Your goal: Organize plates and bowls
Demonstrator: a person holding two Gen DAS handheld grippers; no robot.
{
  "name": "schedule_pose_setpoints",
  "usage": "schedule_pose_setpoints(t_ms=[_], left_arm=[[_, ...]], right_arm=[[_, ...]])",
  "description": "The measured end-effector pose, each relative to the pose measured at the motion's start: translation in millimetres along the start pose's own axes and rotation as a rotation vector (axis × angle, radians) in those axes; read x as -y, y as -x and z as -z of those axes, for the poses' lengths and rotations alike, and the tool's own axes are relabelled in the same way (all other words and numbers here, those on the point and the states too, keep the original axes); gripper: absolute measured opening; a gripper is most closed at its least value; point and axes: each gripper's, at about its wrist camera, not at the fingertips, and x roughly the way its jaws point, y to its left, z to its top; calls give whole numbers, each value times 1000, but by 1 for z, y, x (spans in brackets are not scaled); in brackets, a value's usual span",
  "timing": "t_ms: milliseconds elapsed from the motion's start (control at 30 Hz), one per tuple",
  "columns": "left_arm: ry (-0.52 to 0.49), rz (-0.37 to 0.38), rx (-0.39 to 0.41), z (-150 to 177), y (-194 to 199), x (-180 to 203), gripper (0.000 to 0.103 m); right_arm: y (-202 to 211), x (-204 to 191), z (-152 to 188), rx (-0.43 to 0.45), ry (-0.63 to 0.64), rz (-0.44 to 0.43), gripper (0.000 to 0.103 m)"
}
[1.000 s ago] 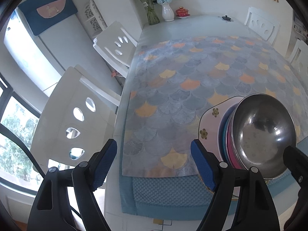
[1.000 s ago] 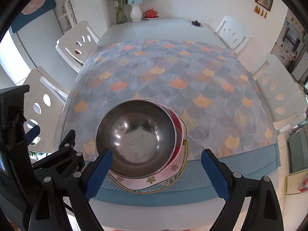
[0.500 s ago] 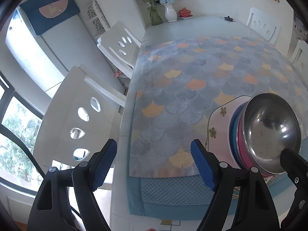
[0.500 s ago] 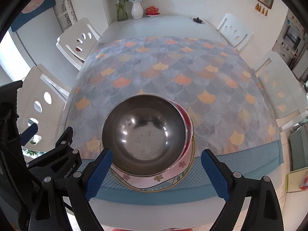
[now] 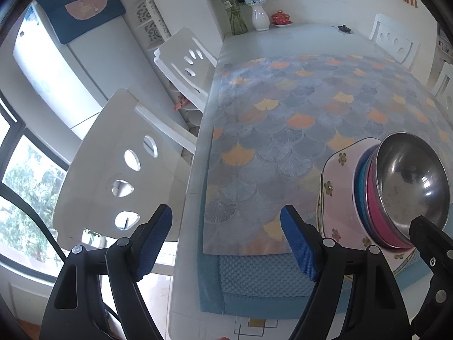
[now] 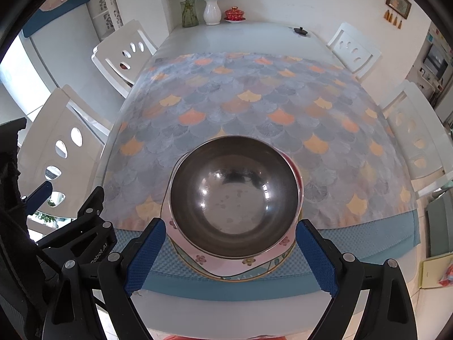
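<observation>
A steel bowl (image 6: pixel 235 195) sits on top of a stack near the table's front edge. Under it are a red bowl (image 6: pixel 296 170), a pink flowered plate (image 6: pixel 226 263) and a gold-rimmed plate. In the left wrist view the steel bowl (image 5: pixel 410 181) tops pink and blue bowls (image 5: pixel 376 215) on the pink plate (image 5: pixel 337 187). My right gripper (image 6: pixel 229 257) is open and empty, its blue pads either side of the stack's near edge, apart from it. My left gripper (image 5: pixel 226 243) is open and empty, left of the stack above the table edge.
A scale-patterned cloth (image 6: pixel 254 107) covers the table over a blue mat (image 6: pixel 368 238). White chairs (image 5: pixel 119 164) stand along both sides. A vase of flowers (image 6: pixel 212 8), a red lidded cup (image 6: pixel 234 14) and a small black lid (image 6: pixel 300 31) sit at the far end.
Both grippers have drawn back and slightly left from the stack, which stays put. The stack has shifted right in both views. Both stay open.
</observation>
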Motion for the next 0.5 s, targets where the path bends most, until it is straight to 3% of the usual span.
schedule_pose_setpoints(t_ms=[500], left_arm=[[4,-16,-2,5,6,0,78]], right_arm=[[1,0,4,-10,2,-6,93]])
